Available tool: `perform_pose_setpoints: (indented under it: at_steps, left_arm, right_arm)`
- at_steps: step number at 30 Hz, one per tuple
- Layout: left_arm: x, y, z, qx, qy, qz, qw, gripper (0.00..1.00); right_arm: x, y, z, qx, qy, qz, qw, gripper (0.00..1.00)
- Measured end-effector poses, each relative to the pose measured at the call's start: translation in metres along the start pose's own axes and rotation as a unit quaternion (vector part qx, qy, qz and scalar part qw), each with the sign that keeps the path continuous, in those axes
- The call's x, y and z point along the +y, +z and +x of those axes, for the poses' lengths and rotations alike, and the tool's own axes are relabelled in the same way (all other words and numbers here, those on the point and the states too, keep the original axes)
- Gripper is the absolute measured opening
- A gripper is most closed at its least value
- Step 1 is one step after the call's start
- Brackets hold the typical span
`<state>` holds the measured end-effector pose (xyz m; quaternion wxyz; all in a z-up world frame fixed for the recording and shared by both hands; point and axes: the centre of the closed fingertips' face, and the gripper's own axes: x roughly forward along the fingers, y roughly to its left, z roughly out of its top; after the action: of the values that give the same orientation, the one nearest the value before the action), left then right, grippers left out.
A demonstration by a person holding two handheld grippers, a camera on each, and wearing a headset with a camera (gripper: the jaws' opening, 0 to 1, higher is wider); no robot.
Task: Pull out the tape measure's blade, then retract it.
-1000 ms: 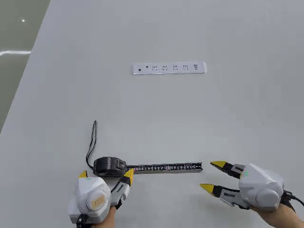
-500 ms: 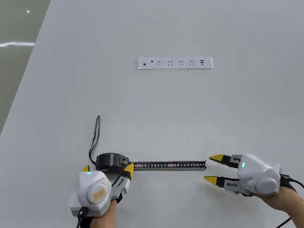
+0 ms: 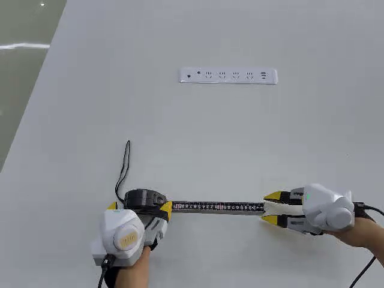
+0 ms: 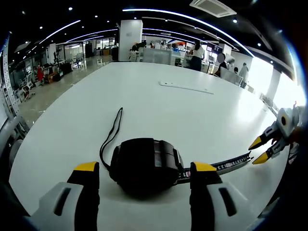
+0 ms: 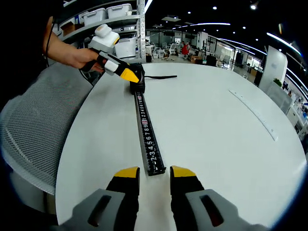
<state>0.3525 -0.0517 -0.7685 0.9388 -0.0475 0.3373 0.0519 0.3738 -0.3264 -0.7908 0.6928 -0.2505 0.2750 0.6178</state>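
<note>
Expect the tape measure blade (image 3: 219, 207) to handle thin, stiff and springy, sharp at the edges and quick to snap back. Best taken flat at its hook end, lying between the tips of the right gripper (image 3: 270, 207), narrowed around it but perhaps not touching; cannot tell. Treat the black case (image 4: 144, 156) as compact, smooth and fairly weighty, resting between the spread jaws of the left gripper (image 4: 145, 167), wrist strap (image 4: 111, 132) trailing beyond, power strip (image 3: 228, 75) well ahead.

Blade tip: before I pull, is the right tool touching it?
Apart: right gripper view shows table between blade tip and both right tool jaws.
</note>
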Motion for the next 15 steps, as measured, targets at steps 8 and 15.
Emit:
perform_pose_setpoints:
  at_steps: [8,15]
  left_arm:
    - [-0.0002,0.0009,0.0022,0.001,0.002,0.003,1.0000,0.74]
    - [0.0007,-0.0009,0.0042,0.000,0.007,-0.005,1.0000,0.74]
  right_arm:
    - [0.0038,-0.0018,0.0066,0.012,0.032,-0.028,0.9990,0.20]
    - [0.0004,-0.0020,0.0071,0.008,0.028,-0.032,0.9990,0.15]
